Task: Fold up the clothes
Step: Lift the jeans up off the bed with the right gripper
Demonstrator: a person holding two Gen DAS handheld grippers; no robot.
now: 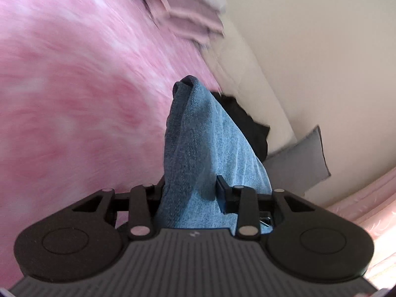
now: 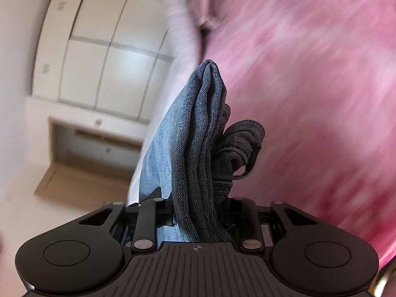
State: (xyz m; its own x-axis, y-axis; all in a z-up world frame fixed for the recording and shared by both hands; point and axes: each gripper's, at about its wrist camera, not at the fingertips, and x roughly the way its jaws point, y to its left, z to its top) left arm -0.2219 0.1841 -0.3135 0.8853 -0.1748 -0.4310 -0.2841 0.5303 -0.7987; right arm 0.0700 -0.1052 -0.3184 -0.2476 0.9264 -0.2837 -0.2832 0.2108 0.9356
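Both grippers are clamping bunched blue denim: the left gripper at lower centre, the right gripper likewise. The thick gather could be slipping free if it is tugged unevenly, spoiling the fold. A blurred pink bedspread is filling the left of the left view; what may be folded clothes are lying at the top. White cupboards are showing at upper left in the right view.

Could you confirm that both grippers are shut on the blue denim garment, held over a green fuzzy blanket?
Not quite: the blanket is pink, not green, as both wrist views show. The rest holds: the left gripper and right gripper are each shut on the denim garment.
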